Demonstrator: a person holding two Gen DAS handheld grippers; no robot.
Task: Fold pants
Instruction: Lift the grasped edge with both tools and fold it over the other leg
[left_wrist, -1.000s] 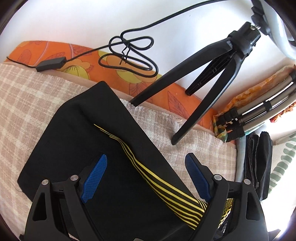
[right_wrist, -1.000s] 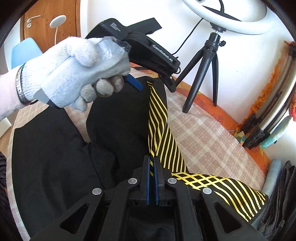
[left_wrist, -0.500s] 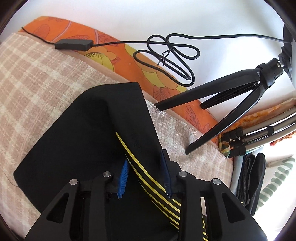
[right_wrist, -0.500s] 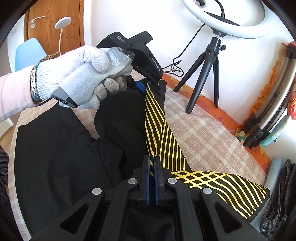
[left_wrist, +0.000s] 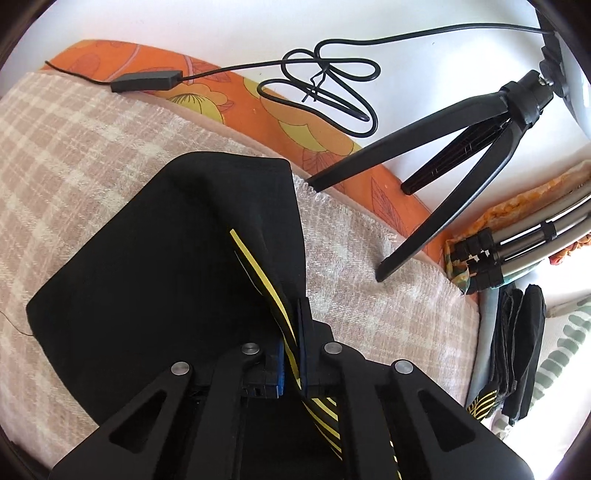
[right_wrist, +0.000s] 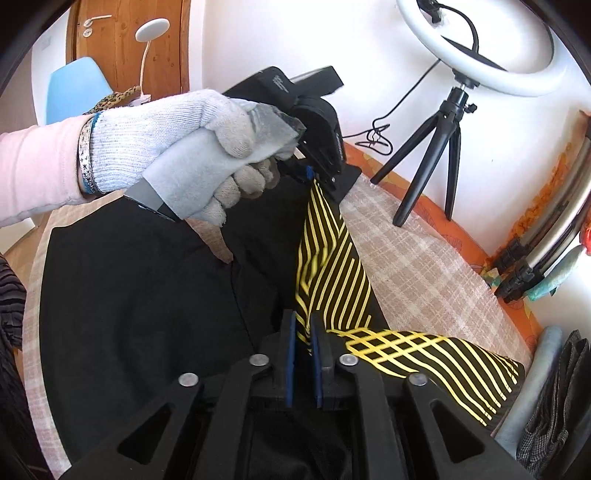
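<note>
At lower centre, the left gripper (left_wrist: 291, 354) has just clamped the pants (left_wrist: 155, 288) by their striped edge while the right gripper (right_wrist: 303, 354) has just been loosening (cloth between), folding barely begun.

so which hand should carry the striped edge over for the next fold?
Left, probably. Left gripper just closed, pinching the pants at the yellow stripes. Right gripper fingers have just parted, releasing.
</note>
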